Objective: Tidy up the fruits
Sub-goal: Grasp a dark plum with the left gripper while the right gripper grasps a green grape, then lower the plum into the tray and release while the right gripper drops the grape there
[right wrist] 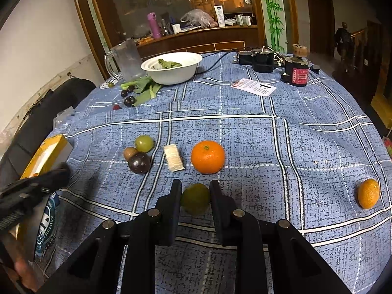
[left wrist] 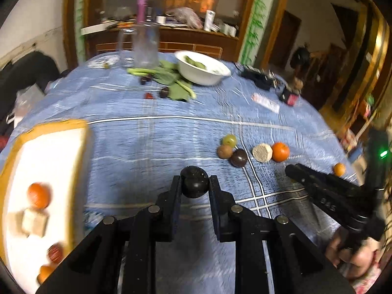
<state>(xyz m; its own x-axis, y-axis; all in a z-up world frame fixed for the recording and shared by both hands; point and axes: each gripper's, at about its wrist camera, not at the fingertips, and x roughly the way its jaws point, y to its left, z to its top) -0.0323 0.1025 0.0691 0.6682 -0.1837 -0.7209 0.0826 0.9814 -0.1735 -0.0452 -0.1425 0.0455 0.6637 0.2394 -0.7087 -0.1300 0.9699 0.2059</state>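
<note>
My left gripper [left wrist: 194,183] is shut on a dark round fruit [left wrist: 194,180] above the blue cloth, right of the yellow-rimmed white tray [left wrist: 58,142]. The tray holds oranges [left wrist: 38,194], pale blocks [left wrist: 29,221] and a red fruit [left wrist: 55,252]. My right gripper [right wrist: 195,191] is shut on a green fruit [right wrist: 195,199]. On the cloth ahead lie a big orange [right wrist: 207,156], a pale block [right wrist: 174,158], a dark purple fruit [right wrist: 139,163], a brown fruit [right wrist: 129,153], a green grape [right wrist: 144,143] and a small orange [right wrist: 368,193] at right.
A white bowl [right wrist: 172,73] with greens, a glass mug [right wrist: 126,60], leafy stalks and dark berries [right wrist: 129,101] stand at the back left. Black devices [right wrist: 259,58], a red canister [right wrist: 296,72] and a card [right wrist: 253,87] are at the back right. A chair [right wrist: 49,112] stands left.
</note>
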